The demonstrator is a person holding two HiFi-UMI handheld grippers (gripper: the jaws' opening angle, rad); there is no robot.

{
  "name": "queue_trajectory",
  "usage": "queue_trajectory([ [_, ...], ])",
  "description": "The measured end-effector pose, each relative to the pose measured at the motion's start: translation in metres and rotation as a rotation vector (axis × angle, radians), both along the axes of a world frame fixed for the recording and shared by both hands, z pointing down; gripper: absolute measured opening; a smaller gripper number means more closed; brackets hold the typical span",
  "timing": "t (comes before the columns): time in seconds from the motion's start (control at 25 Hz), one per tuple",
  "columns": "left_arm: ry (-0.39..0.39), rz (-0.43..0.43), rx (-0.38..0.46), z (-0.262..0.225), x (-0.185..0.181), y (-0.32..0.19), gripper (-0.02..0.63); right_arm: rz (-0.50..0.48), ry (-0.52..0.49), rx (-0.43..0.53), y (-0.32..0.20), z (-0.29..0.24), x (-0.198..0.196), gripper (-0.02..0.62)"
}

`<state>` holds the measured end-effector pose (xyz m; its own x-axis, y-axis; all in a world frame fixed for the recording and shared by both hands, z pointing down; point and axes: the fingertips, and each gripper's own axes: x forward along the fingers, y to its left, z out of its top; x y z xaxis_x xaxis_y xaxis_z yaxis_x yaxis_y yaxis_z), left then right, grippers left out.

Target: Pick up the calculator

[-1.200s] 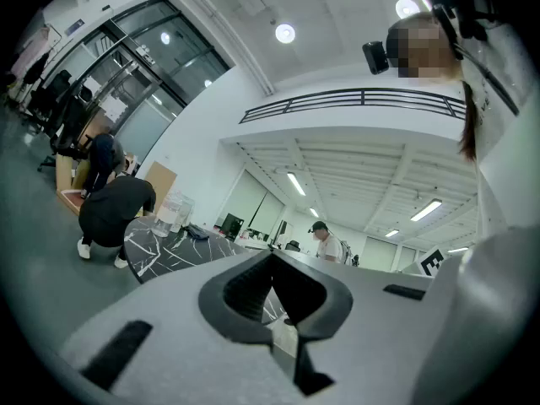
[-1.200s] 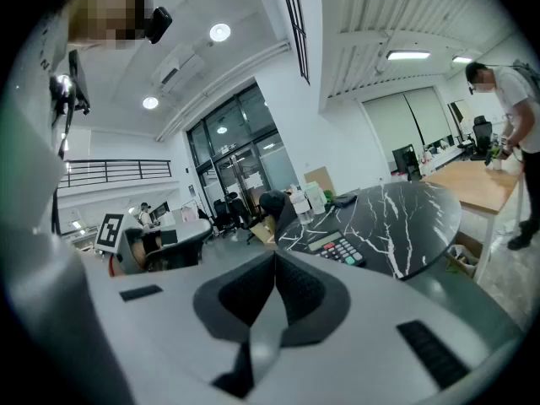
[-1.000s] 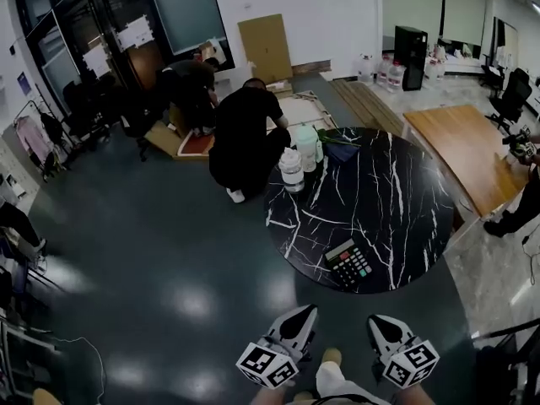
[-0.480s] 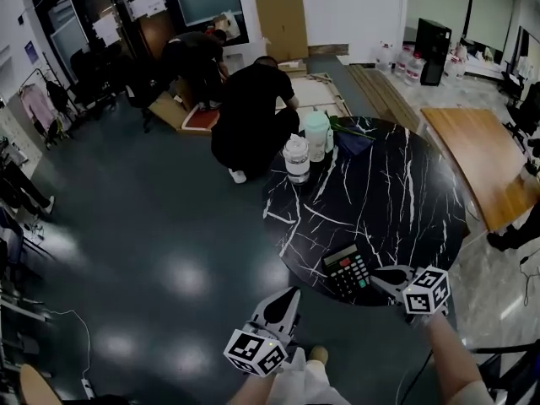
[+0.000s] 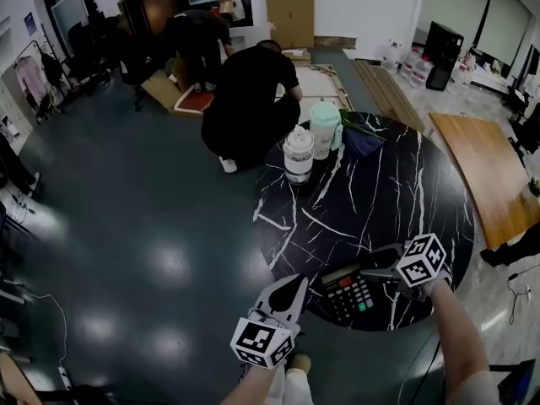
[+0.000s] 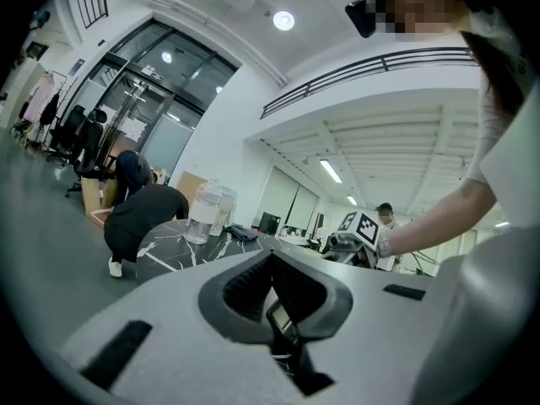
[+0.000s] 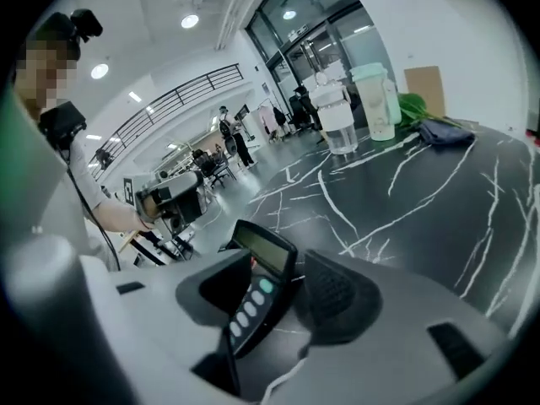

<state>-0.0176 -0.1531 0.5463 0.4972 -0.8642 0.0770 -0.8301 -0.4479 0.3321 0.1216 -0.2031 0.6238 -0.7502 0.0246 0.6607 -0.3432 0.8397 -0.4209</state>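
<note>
Calculator, black with pale keys (image 5: 346,292), lies at the near edge of the round black marble desk (image 5: 396,192). Right gripper (image 5: 377,266) straddles it with jaws spread, so the grasp is not yet made. The next move calls for squaring up, closing, then lifting. Left gripper (image 5: 285,298) hovers off the desk, jaws apart, holding nothing.

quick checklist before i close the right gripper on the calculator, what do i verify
1. Calculator sits between the right gripper jaws: ok.
2. Right jaws apart, one on each side, not yet clamped: ok.
3. Calculator lies on the table, close to its near edge: ok, though a push might slide it off.
4. Left gripper free of the calculator's left end: cannot tell, it is close.
5. Clear bottle well away at the far side: ok.
</note>
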Motion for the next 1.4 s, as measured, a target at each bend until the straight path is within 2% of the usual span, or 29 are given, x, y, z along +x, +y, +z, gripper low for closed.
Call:
queue_trajectory([
  [0.16, -0.041, -0.036, 0.0, 0.016, 0.006, -0.014, 0.006, -0.109, 0.043, -0.133, -0.006, 0.015, -0.007, 0.178],
  [0.36, 0.016, -0.067, -0.011, 0.022, 0.003, -0.011, 0.006, -0.192, 0.044, -0.256, -0.008, 0.027, -0.017, 0.178],
  [0.56, 0.032, -0.077, -0.027, 0.031, -0.001, -0.006, 0.006, -0.247, 0.036, -0.36, -0.004, 0.03, -0.02, 0.176],
  [0.84, 0.007, -0.07, -0.02, 0.031, 0.008, -0.014, 0.006, -0.356, 0.025, -0.389, 0.005, 0.026, -0.03, 0.168],
  [0.96, 0.037, -0.083, -0.033, 0.032, 0.006, -0.014, 0.006, -0.41, 0.022, -0.39, 0.009, 0.025, -0.032, 0.109],
  [1.04, 0.043, -0.089, -0.046, 0.036, 0.004, -0.012, 0.006, -0.422, 0.015, -0.404, 0.011, 0.025, -0.031, 0.098],
  [1.24, 0.033, -0.101, -0.059, 0.043, -0.005, -0.013, 0.006, -0.411, -0.059, -0.444, 0.014, 0.02, -0.028, 0.069],
  [1.4, 0.03, -0.099, -0.065, 0.041, -0.008, -0.014, 0.006, -0.324, -0.16, -0.43, 0.014, 0.011, -0.028, 0.055],
])
